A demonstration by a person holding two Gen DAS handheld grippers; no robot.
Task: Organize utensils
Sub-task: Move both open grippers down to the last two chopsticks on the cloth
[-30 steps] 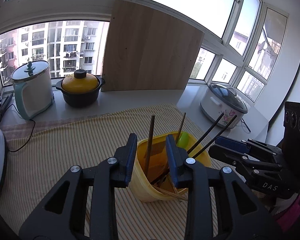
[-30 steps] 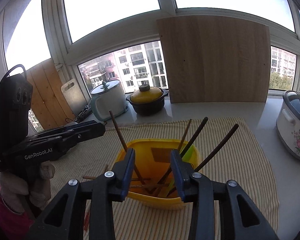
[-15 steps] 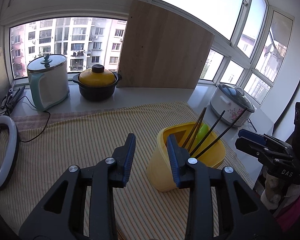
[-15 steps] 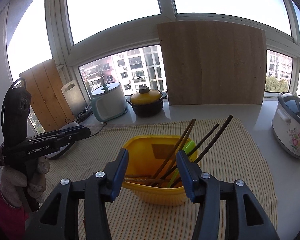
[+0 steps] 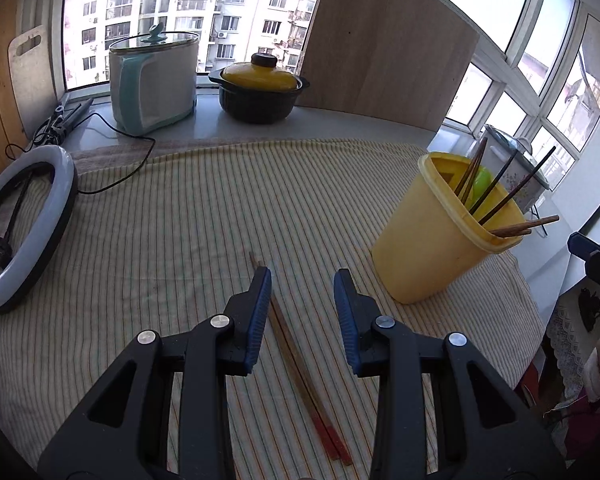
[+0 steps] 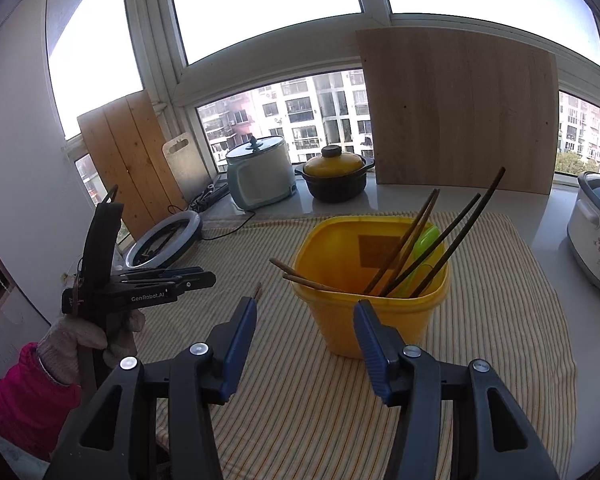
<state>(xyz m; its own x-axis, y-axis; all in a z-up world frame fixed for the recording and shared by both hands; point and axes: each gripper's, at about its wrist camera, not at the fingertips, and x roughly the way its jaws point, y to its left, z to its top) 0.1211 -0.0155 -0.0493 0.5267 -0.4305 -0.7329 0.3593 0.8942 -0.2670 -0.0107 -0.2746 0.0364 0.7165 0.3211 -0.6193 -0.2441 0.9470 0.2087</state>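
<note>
1. The last pair of chopsticks (image 5: 296, 360) lies flat on the striped cloth (image 5: 180, 220), a bit left of the yellow tub (image 5: 432, 240) that already holds the other sticks.
2. Left gripper (image 5: 302, 280) hangs right over that pair, jaws partly open, holding nothing.
3. Right gripper (image 6: 304, 312) sits in front of the tub, empty; its jaws have just been opening.
4. Those sticks look light, stiff, thin and likely to roll, so pinching both together mid-shaft seems the safest bet.
</note>
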